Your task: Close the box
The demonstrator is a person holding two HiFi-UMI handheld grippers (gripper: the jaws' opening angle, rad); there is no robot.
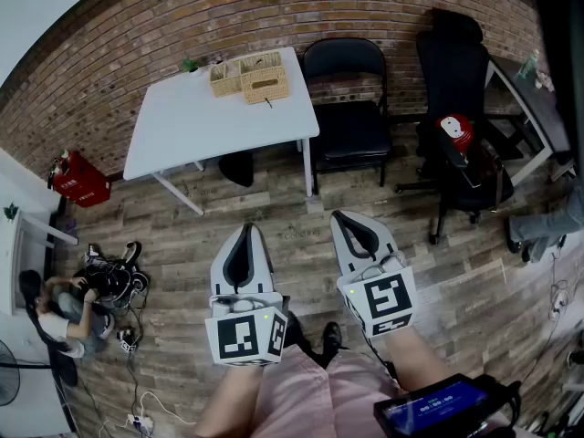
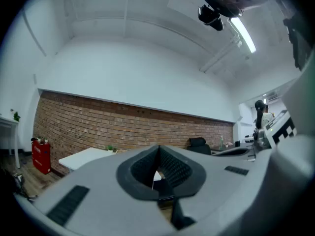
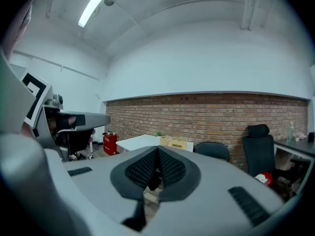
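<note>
Wicker boxes (image 1: pixel 249 76) stand at the far right end of a white table (image 1: pixel 196 121) against the brick wall; I cannot tell whether a lid is open. Both grippers hang over the wooden floor well short of the table, close to the person's legs. My left gripper (image 1: pixel 244 233) is shut with nothing in it, and so is my right gripper (image 1: pixel 352 220). In the right gripper view the boxes (image 3: pixel 173 142) show far off beyond the closed jaws (image 3: pixel 157 154). In the left gripper view the table (image 2: pixel 86 157) lies left of the closed jaws (image 2: pixel 158 151).
A black folding chair (image 1: pixel 351 99) stands right of the table, and beyond it a black office chair (image 1: pixel 461 108) carries a red object (image 1: pixel 454 130). A desk (image 1: pixel 538 108) is at far right. A person (image 1: pixel 64 308) sits on the floor at left among cables, near a red box (image 1: pixel 80 179).
</note>
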